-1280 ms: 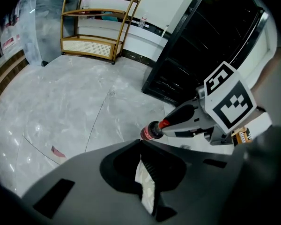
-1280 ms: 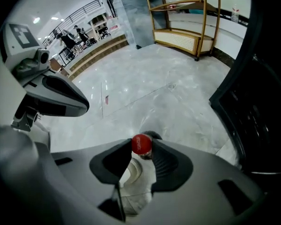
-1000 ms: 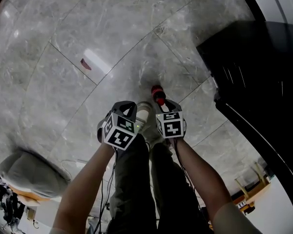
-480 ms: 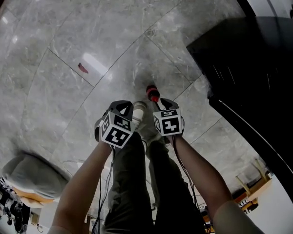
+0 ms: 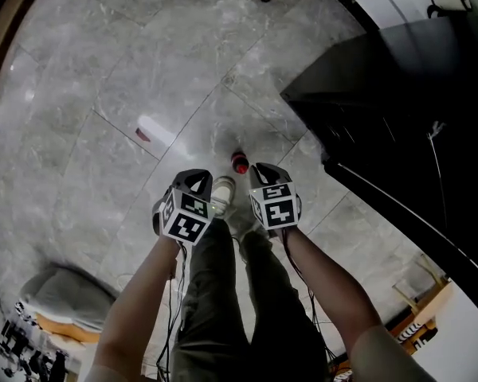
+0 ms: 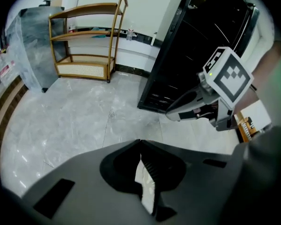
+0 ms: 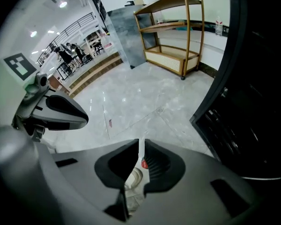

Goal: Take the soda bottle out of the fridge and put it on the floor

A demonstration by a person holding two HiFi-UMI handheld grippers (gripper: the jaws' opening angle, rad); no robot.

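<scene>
The soda bottle (image 5: pixel 239 162) stands upright on the grey marble floor, seen from above by its red cap. Both grippers hang above it and hold nothing. My right gripper (image 5: pixel 264 170) is just right of the cap and apart from it. Its jaws are closing, with only a narrow slit left between them. Through that slit in the right gripper view (image 7: pixel 141 142) the red cap (image 7: pixel 144 163) shows far below. My left gripper (image 5: pixel 194 178) is left of the bottle, above a pale shoe (image 5: pixel 221 188). Its tips (image 6: pixel 140 142) meet.
The tall black fridge (image 5: pixel 398 94) stands close on the right, its door edge running past my right arm. A wooden shelf unit (image 6: pixel 86 41) is against the far wall. A grey cushion (image 5: pixel 64 293) lies behind on the left. A small red mark (image 5: pixel 143 134) is on the floor.
Both grippers have lifted away from the floor. The bottle's cap, close to the right gripper's tips before, now looks smaller and stands apart from them.
</scene>
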